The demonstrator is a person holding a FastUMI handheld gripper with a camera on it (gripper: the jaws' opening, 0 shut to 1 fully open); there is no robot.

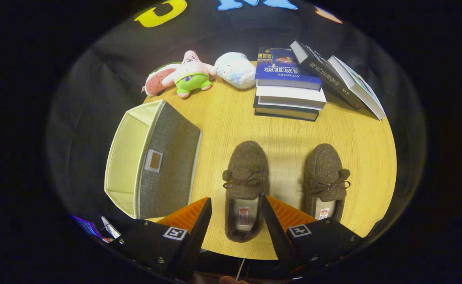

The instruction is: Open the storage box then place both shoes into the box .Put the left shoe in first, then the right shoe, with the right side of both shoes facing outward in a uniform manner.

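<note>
At the far left, three plush toys (193, 75) are lined up at the table's (223, 126) far edge, well clear of the work. Nearer on the left, the box (154, 157) is seen already open, lying tipped with its pale inside turned to the left and its grey wall toward the shoes. A shoe pushed against that light fabric wall could slide or tip the box toward the table's left edge, which is close.

The gripper (235, 205) is held spread wide, nothing pinched, with the left shoe (245, 185) lying between the fingers, its heel nearest. The hazard here is judged to be a grasp on the soft heel collar alone: the shoe could sag, twist and end up with the wrong side outward.

The right shoe (325, 179) is set just beside the right finger, and could be nudged as the jaws close. Far right, books (290, 85) are stacked and leaned
</note>
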